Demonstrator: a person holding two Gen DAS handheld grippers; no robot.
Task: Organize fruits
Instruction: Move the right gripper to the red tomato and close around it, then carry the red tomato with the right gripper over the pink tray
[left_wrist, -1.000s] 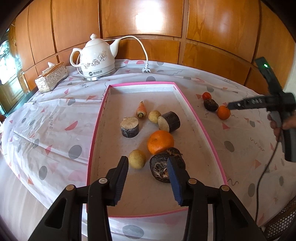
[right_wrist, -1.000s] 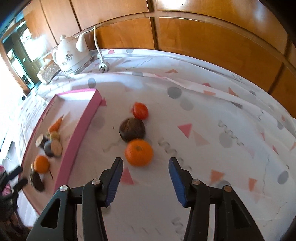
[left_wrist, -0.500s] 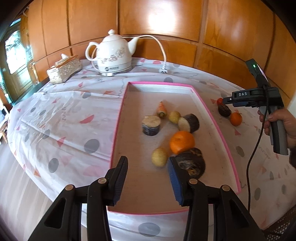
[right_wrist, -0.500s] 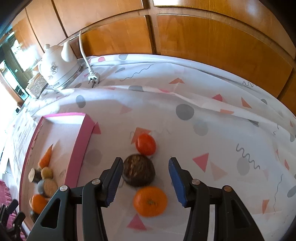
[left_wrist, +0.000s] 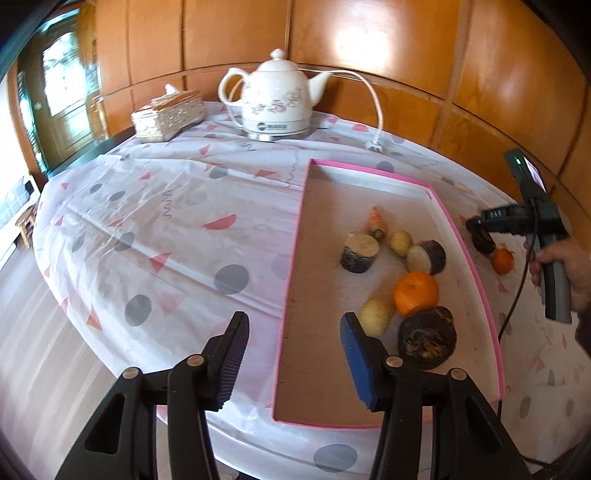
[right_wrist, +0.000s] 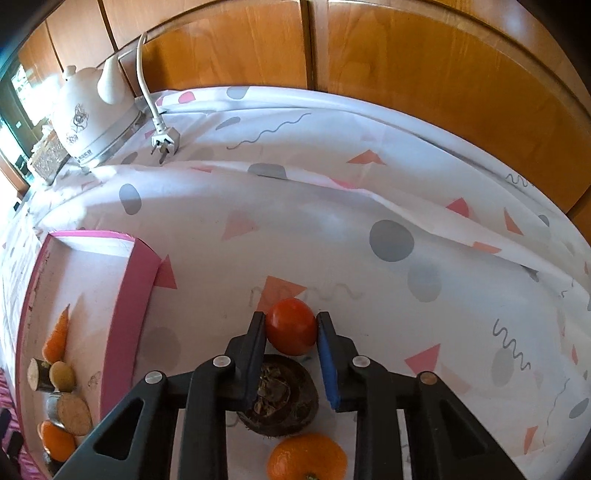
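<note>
In the right wrist view my right gripper (right_wrist: 291, 326) has its jaws closed against a small red tomato (right_wrist: 290, 325) resting on the cloth. Under the fingers sit a dark brown round fruit (right_wrist: 282, 400) and an orange (right_wrist: 306, 458). In the left wrist view my left gripper (left_wrist: 291, 332) is open and empty above the near left rim of the pink tray (left_wrist: 291, 254). The tray holds an orange (left_wrist: 415, 293), a dark round fruit (left_wrist: 426, 341), two yellow fruits (left_wrist: 375, 315), a carrot piece (left_wrist: 376, 223) and two dark cut chunks (left_wrist: 358, 251).
A white electric kettle (left_wrist: 273, 99) with its loose cord and plug (right_wrist: 164, 142) stands at the back of the table. A tissue box (left_wrist: 166, 116) lies left of it. A wood-panelled wall runs close behind. The right gripper shows in the left wrist view (left_wrist: 476, 225).
My right gripper moved forward past the orange and dark fruit and closed around the tomato. My left gripper swung left and back, away from the fruits in the tray.
</note>
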